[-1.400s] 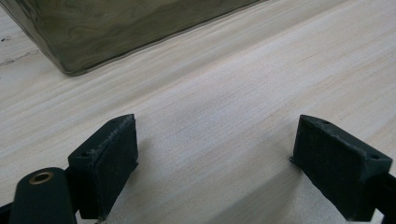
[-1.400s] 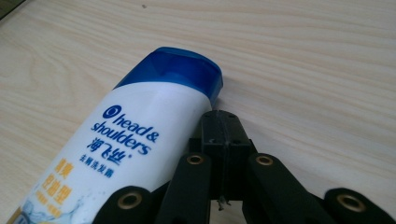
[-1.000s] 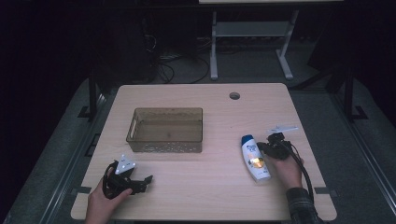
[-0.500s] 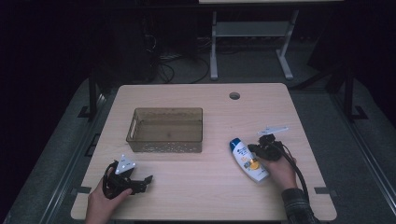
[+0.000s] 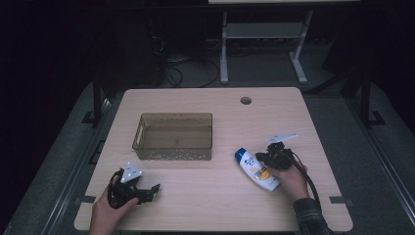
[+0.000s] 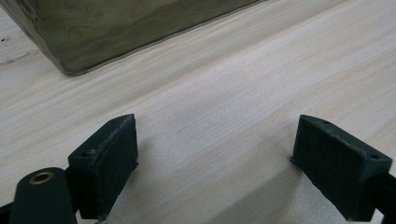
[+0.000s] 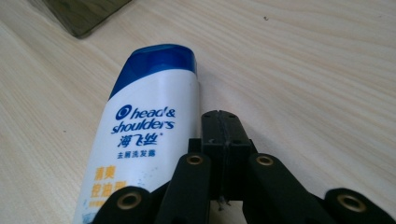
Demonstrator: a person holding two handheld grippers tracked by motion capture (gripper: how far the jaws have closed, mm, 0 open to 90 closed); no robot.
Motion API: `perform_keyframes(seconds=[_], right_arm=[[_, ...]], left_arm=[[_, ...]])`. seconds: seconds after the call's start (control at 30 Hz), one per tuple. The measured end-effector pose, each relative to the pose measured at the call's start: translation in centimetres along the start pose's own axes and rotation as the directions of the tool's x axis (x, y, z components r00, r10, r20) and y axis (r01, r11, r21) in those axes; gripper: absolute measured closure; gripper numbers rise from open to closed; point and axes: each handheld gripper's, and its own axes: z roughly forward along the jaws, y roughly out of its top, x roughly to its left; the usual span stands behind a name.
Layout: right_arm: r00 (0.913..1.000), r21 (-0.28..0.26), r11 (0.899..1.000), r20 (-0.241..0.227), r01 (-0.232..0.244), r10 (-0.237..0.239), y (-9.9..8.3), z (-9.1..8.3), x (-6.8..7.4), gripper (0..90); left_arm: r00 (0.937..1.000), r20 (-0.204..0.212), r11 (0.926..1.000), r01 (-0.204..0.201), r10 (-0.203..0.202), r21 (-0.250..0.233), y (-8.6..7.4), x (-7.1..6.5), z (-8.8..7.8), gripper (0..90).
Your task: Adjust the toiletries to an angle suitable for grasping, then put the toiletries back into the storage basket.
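Note:
A white shampoo bottle (image 5: 258, 171) with a blue cap lies flat on the wooden table (image 5: 215, 205), right of centre, cap toward the upper left. My right gripper (image 5: 261, 158) is shut with nothing between its jaws, and it rests against the bottle's right side. In the right gripper view the closed jaws (image 7: 224, 128) sit beside the bottle (image 7: 144, 135). My left gripper (image 5: 152, 189) rests near the front left edge, held by a hand. In the left gripper view the left gripper (image 6: 215, 161) is open, with bare table between its pads.
A translucent brown basket (image 5: 173, 116) stands left of centre, empty as far as I can see; its corner shows as the basket (image 6: 116, 28) and basket (image 7: 84, 14). A round cable hole (image 5: 245, 100) sits near the far edge. A stand and cables lie on the floor beyond.
The right gripper has slid left, and the bottle has moved left with it, swinging its cap toward the basket. The left gripper has stayed put.

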Motion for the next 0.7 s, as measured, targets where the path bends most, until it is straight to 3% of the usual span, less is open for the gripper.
perform_keyframes(seconds=[0.2,0.3,0.4,0.53,0.7], right_arm=[[0.9988,-0.009,0.999,-0.003,-0.048,0.048,0.1,-1.5,-0.5,74.9],[0.9976,-0.006,0.998,-0.019,-0.066,0.066,0.4,-2.2,-0.5,61.2],[0.9979,-0.015,0.998,-0.017,-0.063,0.063,0.6,-2.6,-0.2,54.8],[0.9981,0.011,0.998,-0.027,-0.055,0.055,1.4,-2.7,0.6,42.6],[0.9984,0.032,0.999,-0.037,-0.041,0.042,2.2,-2.5,1.6,38.6]], left_arm=[[1.0000,0.000,1.0000,-0.001,0.001,-0.001,0.0,0.0,0.0,12.9],[1.0000,0.001,1.0000,-0.001,0.001,-0.001,0.0,0.0,0.0,12.9],[1.0000,0.001,1.0000,-0.001,0.001,-0.001,0.0,0.0,0.0,12.9],[1.0000,0.000,1.0000,-0.002,0.002,-0.001,0.0,0.0,0.0,12.9],[1.0000,0.001,1.0000,-0.002,0.002,0.002,0.0,0.0,0.0,12.9]])
